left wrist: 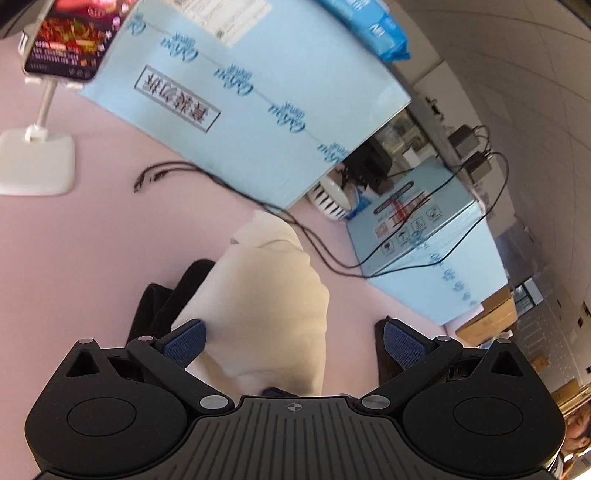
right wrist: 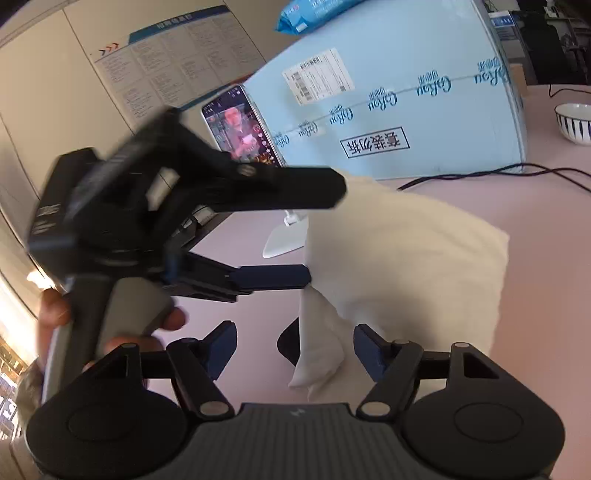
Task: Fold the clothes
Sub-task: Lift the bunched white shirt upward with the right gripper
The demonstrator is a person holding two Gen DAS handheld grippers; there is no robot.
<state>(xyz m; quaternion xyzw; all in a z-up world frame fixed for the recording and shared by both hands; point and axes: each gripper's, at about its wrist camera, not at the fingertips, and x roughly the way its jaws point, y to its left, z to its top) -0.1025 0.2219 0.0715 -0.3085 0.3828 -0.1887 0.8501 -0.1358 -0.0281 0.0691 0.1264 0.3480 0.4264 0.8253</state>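
Note:
A folded cream cloth (left wrist: 266, 295) lies bunched on the pink table (left wrist: 92, 240), partly over a dark garment (left wrist: 159, 299). In the left wrist view my left gripper (left wrist: 293, 343) stands wide open around the cloth; its left pad (left wrist: 184, 339) touches the cloth's edge and the right pad is clear of it. In the right wrist view the cream cloth (right wrist: 406, 258) droops between the spread fingers of my right gripper (right wrist: 295, 349), close to the right pad (right wrist: 369, 352) with neither pad pressing. A hand (right wrist: 55, 314) holds the left gripper (right wrist: 325, 234), jaws apart at the cloth's left side.
A big light-blue carton (left wrist: 258, 92) stands behind the cloth, a blue packet (left wrist: 369, 26) on top. A phone on a white stand (left wrist: 70, 40) is at the left. Black cables (left wrist: 221, 181) cross the table. A striped bowl (right wrist: 574, 122) and a second blue box (left wrist: 424, 240) sit to the right.

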